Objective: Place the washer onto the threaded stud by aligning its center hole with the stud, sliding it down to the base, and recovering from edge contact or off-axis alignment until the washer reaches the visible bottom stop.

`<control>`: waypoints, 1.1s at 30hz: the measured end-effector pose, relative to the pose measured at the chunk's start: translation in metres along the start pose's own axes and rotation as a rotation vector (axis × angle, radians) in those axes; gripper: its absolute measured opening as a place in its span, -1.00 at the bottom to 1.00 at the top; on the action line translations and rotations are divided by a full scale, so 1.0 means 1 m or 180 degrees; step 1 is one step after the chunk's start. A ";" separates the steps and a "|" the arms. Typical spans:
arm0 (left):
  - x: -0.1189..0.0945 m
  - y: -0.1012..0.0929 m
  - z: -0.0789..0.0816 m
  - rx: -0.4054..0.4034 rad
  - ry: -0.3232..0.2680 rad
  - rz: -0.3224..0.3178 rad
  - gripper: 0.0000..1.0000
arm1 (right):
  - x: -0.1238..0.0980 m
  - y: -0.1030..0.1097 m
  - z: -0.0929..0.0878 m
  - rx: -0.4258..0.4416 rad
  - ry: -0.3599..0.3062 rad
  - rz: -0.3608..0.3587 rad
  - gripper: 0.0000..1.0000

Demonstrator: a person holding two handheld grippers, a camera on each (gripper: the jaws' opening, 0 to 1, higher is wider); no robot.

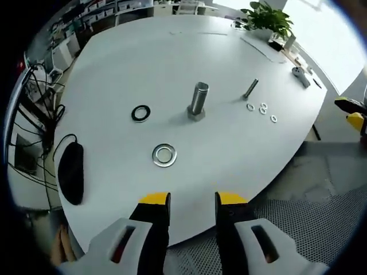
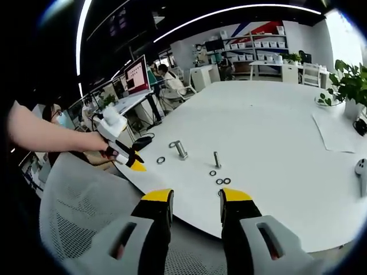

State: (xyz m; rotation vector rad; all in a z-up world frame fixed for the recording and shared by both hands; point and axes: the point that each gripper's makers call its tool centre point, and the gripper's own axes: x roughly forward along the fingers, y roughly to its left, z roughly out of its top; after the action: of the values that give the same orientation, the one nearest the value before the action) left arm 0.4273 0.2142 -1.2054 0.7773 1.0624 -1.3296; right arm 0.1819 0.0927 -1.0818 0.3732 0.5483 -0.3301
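Both grippers' jaws parted (holding nothing), washer [image 1: 164, 155] just beyond left gripper [image 1: 192, 200]

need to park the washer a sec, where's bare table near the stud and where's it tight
Bare table lies beyond the threaded stud, toward the plant, and between the silver washer and the near edge. It is crowded right of the stud: a thinner bolt and three small washers. The black washer sits left.
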 end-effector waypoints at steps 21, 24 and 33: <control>0.025 0.018 0.008 -0.0093 0.0157 0.0143 -0.40 | 0.000 -0.003 -0.001 0.0028 0.0003 -0.0042 -0.30; 0.028 0.023 0.010 -0.0035 0.0176 0.0200 -0.40 | 0.002 -0.003 -0.002 0.0007 0.0034 -0.0025 -0.30; 0.035 0.026 0.020 -0.0013 0.0208 0.0236 -0.37 | 0.000 -0.004 -0.001 0.0025 0.0026 -0.0043 -0.31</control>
State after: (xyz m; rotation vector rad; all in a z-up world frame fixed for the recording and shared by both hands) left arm 0.4535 0.1861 -1.2335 0.8543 1.0772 -1.2460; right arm 0.1800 0.0895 -1.0842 0.3787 0.5578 -0.3440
